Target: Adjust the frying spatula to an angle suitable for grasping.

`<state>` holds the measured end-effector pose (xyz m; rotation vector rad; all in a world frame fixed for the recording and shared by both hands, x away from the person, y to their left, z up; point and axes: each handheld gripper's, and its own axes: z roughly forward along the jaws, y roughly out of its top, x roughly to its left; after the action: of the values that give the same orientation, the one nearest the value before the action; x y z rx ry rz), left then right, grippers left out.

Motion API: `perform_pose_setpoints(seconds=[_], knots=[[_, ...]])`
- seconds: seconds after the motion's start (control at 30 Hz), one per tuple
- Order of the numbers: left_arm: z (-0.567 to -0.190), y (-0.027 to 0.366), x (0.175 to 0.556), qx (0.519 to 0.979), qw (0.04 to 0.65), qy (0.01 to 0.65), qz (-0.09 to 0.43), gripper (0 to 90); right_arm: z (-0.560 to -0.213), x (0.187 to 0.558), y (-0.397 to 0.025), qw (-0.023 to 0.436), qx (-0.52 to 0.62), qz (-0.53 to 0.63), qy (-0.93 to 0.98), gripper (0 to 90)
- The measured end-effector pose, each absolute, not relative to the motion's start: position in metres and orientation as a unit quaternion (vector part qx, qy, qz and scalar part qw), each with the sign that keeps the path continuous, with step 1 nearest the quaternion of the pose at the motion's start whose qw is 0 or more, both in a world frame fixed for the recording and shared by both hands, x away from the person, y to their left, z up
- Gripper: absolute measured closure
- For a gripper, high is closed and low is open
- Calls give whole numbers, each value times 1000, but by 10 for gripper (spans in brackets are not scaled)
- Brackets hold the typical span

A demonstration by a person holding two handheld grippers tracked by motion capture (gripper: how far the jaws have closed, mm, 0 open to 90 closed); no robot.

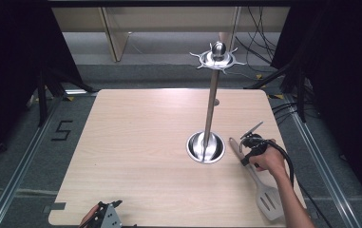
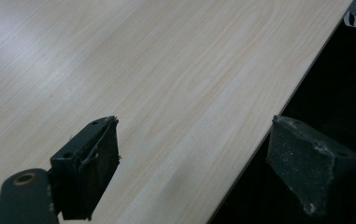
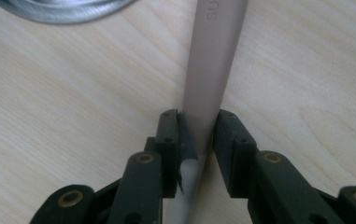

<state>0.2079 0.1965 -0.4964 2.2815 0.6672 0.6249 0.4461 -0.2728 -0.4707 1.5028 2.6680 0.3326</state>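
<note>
left gripper: jaws wide apart, holding nothing, over the near worktop edge. metal stand: just left of right jaws. right gripper: jaws clamped on spatula handle, lying on the worktop.

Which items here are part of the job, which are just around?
In use:
- spatula, handle between the right gripper jaws
- utensil stand, hooked top, round base beside the spatula

Idle or background:
- left gripper, open over the table near edge
- cables on the floor
</note>
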Motion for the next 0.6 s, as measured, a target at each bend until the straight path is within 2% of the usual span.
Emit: perform_pose_setpoints(seconds=[0.27, 0.6], knots=[[-496, 197, 208, 879, 332, 252, 230, 160, -452, 437, -280, 27, 479, 197, 855, 752], [-494, 197, 210, 881, 330, 242, 239, 160, -423, 415, -294, 69, 457, 276, 842, 752]])
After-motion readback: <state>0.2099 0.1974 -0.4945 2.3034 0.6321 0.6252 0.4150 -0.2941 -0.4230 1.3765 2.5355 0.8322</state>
